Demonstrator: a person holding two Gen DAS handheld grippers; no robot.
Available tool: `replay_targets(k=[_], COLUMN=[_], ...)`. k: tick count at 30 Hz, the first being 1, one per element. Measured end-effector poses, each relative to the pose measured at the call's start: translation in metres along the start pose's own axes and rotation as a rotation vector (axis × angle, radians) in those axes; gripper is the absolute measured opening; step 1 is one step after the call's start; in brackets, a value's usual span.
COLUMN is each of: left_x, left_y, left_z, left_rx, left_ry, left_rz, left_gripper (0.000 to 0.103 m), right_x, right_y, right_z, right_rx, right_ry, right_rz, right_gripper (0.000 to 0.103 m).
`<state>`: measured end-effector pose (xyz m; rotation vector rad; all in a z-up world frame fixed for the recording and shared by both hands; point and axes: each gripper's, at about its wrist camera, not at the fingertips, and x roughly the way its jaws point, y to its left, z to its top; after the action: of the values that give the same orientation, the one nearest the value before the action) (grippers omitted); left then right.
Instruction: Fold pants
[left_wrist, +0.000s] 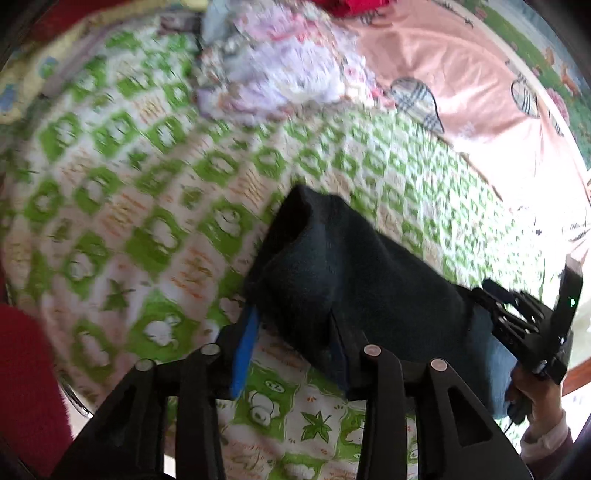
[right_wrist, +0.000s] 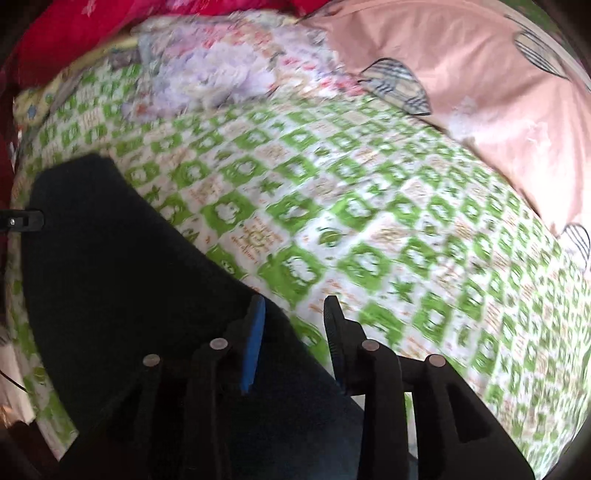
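Letting go after a fold, the left gripper (left_wrist: 295, 343) and right gripper (right_wrist: 295, 332) stand parted, clamping nothing, over the dark pants (left_wrist: 351, 280) lying on the green-checked bedspread (left_wrist: 147, 192); next likely another fold.

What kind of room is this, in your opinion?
Probably a bedroom: a green-and-white patterned bedsheet covers a bed, a pink quilt lies at its far side, and dark pants lie on it.

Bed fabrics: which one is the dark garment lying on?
The green-and-white checked quilt; the dark navy fleece pants rest on it, clear of the pink sheet and floral bundle.
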<state>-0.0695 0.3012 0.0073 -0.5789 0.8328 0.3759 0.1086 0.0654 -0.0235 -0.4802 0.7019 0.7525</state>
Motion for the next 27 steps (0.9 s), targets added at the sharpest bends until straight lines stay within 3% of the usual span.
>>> replay_targets(k=[4, 11, 19, 27], left_x=[-0.026, -0.053, -0.025, 0.011], left_y=[-0.006, -0.052, -0.150, -0.240], left_z=[0.003, 0.007, -0.003, -0.040], left_rx=[-0.012, 0.077, 0.268, 0.461], left_ry=[-0.053, -0.105, -0.027, 0.085], left_rz=[-0.014, -0.083, -0.202, -0.275], left_gripper=[0.039, 0.049, 0.050, 0.050], right_x=[-0.033, -0.087, -0.133, -0.164], right_y=[-0.019, -0.053, -0.087, -0.110], right_z=[-0.016, -0.062, -0.122, -0.181], right_rx=[0.071, 0.214, 0.404, 0.555], right_ry=[-0.037, -0.097, -0.125, -0.109], right_rz=[0.029, 0.050, 0.012, -0.052], right_gripper=[0.047, 0.049, 0.051, 0.051])
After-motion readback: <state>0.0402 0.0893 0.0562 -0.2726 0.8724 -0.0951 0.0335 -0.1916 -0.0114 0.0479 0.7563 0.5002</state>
